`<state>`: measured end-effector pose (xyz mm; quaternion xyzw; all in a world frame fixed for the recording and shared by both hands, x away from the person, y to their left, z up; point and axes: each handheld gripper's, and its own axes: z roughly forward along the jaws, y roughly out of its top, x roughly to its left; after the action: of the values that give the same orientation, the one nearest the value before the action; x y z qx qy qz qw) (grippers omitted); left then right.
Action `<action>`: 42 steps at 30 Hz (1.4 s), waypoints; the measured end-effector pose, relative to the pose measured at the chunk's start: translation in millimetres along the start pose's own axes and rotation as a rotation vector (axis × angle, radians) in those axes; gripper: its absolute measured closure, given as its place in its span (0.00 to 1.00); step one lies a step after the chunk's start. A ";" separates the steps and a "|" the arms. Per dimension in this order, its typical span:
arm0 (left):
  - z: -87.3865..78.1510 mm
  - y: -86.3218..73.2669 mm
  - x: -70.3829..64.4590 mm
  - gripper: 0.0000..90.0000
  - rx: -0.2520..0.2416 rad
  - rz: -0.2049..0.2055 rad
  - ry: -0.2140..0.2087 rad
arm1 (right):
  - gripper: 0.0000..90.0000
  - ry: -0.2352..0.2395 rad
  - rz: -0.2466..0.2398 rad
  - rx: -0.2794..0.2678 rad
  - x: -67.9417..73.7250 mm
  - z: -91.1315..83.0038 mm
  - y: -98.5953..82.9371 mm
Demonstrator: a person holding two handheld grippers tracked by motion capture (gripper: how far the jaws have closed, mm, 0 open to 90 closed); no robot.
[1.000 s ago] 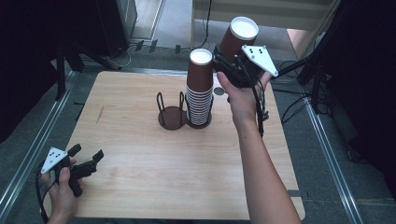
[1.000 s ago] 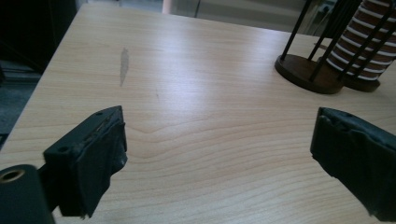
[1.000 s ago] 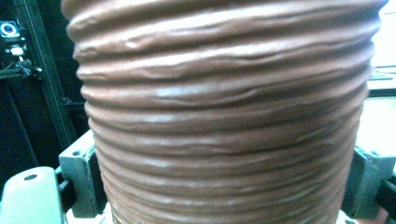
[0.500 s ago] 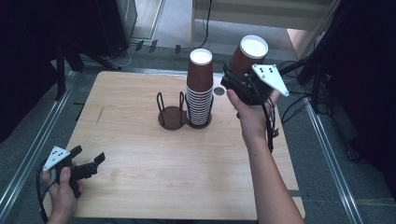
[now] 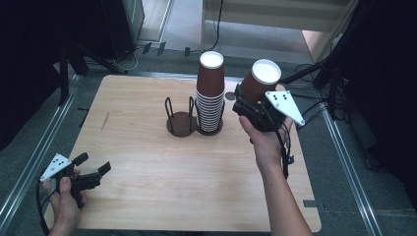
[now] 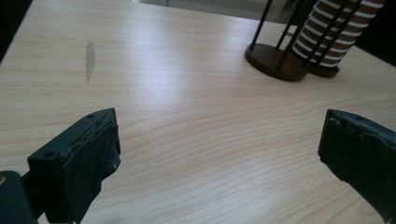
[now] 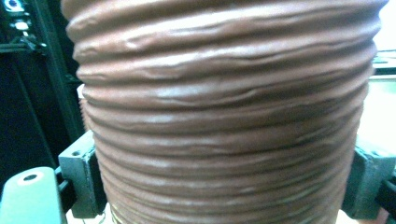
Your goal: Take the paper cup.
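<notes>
Since a moment ago the right gripper (image 5: 252, 104) has carried its brown ribbed paper cup (image 5: 260, 81) away from above the stack of cups (image 5: 210, 93) and a little lower, out toward the right edge of the tabletop (image 5: 147, 162); the left gripper (image 5: 91, 168) has barely shifted near the front left corner.

That cup is held in the air, upside down with its white base up and tilted slightly to the right, well clear of the wood. In the right gripper view its ribbed wall (image 7: 224, 112) sits squeezed between the two jaws, so the grip looks firm. The stack stands in the right-hand ring of a dark wire cup holder (image 5: 181, 120) near the middle of the far edge; the left-hand ring beside it is bare. The left gripper's jaws stand wide apart with nothing between them, low over the wood, with the holder (image 6: 275, 56) far ahead.

To my eye the step in hand is carrying away a cup taken off the stack. Where it goes I cannot tell. If it is meant for the bare ring, the next move calls for swinging back left past the stack without knocking it, then lowering between the wires before letting go.
</notes>
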<state>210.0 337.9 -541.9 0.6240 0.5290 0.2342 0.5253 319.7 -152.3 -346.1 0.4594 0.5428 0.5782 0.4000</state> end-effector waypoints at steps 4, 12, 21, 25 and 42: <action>2.9 3.9 -8.5 0.00 -0.010 0.007 -0.023 | 0.12 0.011 0.006 0.012 2.9 -7.1 -11.7; 6.1 15.8 -31.7 0.00 -0.031 0.028 -0.076 | 0.12 0.022 -0.006 0.039 10.1 -16.5 -29.8; 8.4 35.2 -60.4 0.00 -0.042 0.026 -0.179 | 0.12 0.039 -0.009 0.057 10.6 -26.6 -45.5; 7.8 48.4 -77.3 0.00 -0.041 0.042 -0.202 | 0.12 0.056 -0.010 0.069 11.3 -32.6 -53.9; 38.3 85.8 -132.1 0.00 -0.021 0.119 -0.298 | 0.12 0.082 -0.056 0.121 16.5 -48.2 -83.2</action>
<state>234.4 212.1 -442.6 0.6766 0.4049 0.1751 0.5897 266.0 -141.4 -426.8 0.4435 0.6052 0.5512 0.3650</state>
